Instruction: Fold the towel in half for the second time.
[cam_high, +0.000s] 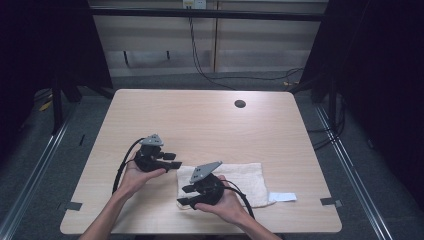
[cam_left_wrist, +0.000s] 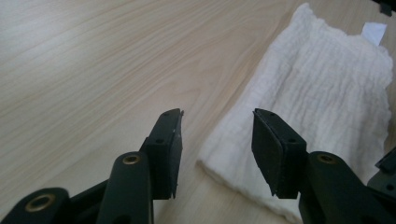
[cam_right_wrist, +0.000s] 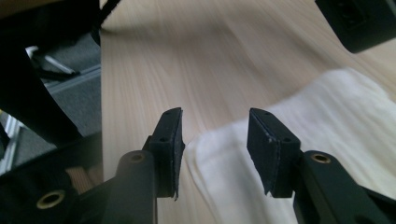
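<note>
A white folded cloth (cam_high: 245, 175) lies on the near right part of the wooden table (cam_high: 210, 120), with a white label (cam_high: 283, 197) sticking out at its right end. My left gripper (cam_high: 175, 161) hovers at the cloth's left edge, open; in the left gripper view its jaws (cam_left_wrist: 217, 121) frame the cloth's (cam_left_wrist: 322, 93) near corner without touching it. My right gripper (cam_high: 184, 195) is over the cloth's front left corner and points left. It (cam_right_wrist: 215, 119) is open above the cloth's (cam_right_wrist: 345, 121) edge, with nothing pressed between the pads.
A dark round hole (cam_high: 240, 104) sits in the tabletop at the back right. Cables run along the floor behind the table. The table's left edge and the grey floor (cam_right_wrist: 70, 88) lie beyond my right gripper. A jaw of the other gripper (cam_right_wrist: 359, 21) is at that view's top right.
</note>
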